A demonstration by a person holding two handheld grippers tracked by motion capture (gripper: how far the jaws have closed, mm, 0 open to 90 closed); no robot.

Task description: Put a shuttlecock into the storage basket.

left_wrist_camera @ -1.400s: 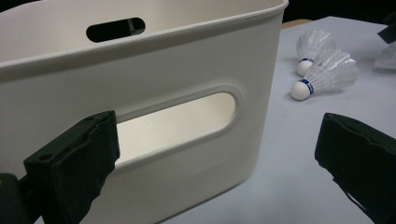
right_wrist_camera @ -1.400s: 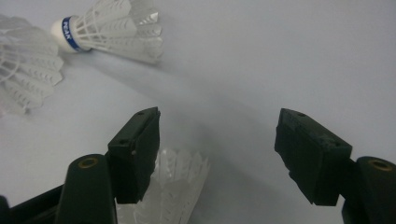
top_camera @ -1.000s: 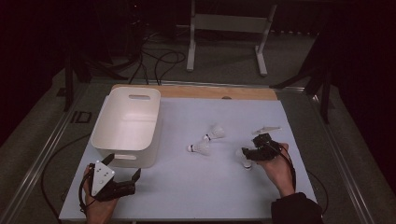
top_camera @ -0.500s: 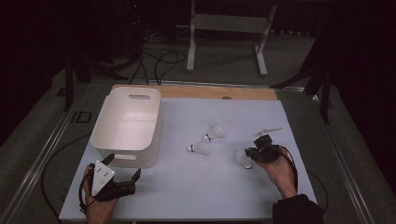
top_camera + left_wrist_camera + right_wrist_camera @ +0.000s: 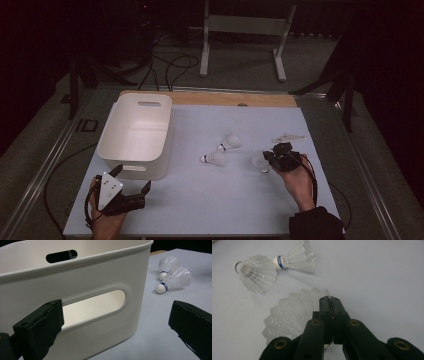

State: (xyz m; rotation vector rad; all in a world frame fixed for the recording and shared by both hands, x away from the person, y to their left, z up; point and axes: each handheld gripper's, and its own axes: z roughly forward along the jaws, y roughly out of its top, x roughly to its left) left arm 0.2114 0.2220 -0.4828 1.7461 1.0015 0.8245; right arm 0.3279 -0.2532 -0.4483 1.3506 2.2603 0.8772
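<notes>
**Kid:** What is the right gripper [image 5: 267, 159] doing?

**Helper:** Its jaws have just been closing. Now they are pinched together on the feather edge of a white shuttlecock [image 5: 294, 312]. In the right gripper view you can see a thin bit of feather between the two black jaws.

**Kid:** Where is that shuttlecock?

**Helper:** It lies on the light blue counter [image 5: 210, 200], on the right side, about halfway between near and far. The person's right hand [image 5: 299, 182] is just behind the gripper.

**Kid:** Are there more?

**Helper:** Yes. Two more shuttlecocks lie close together near the middle of the counter. One [image 5: 214, 158] is nearer and one [image 5: 230, 142] is a little farther. They have white tips with a blue band.

**Kid:** And the left gripper [image 5: 131, 185]?

**Helper:** It is at the near left of the counter. Its jaws are wide apart and hold nothing. It sits just in front of the white plastic bin [image 5: 135, 135]. In the left gripper view it looks at the bin's handle hole [image 5: 95, 306].

**Kid:** What is that thing at the far right?

**Helper:** A small pale thing [image 5: 288, 137] on the counter. I cannot tell what it is.
</notes>
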